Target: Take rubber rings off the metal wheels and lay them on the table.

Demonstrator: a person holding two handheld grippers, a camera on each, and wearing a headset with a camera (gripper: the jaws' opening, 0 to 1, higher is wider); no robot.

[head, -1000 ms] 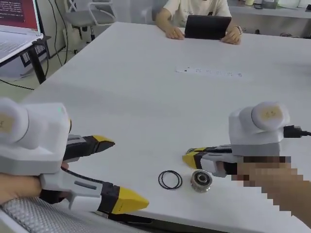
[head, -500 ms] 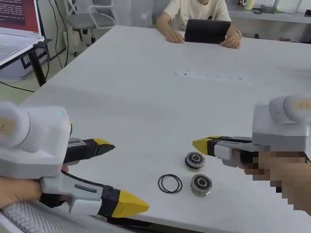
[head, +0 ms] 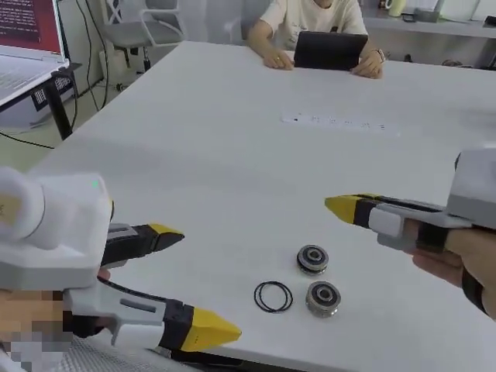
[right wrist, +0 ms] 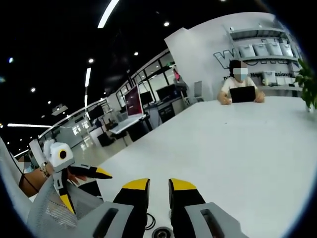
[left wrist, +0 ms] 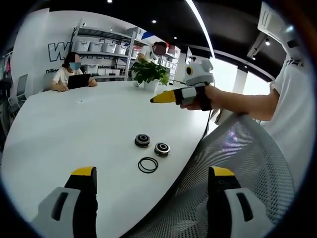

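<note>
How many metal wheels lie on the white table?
2. One round silver metal wheel lies farther away in the head view; the second wheel lies nearer, right of the thin black rubber rings. None seems hidden.

a long white table [head: 232,139] sits in a bright office with wall shelves [left wrist: 99,45] and ceiling lights [right wrist: 108,12].

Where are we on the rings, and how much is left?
Done: two black rings lie on the table beside the far wheel and near wheel. In hand: nothing; left tongs open, right tongs empty. Left: can't tell whether either wheel carries another ring.
</note>
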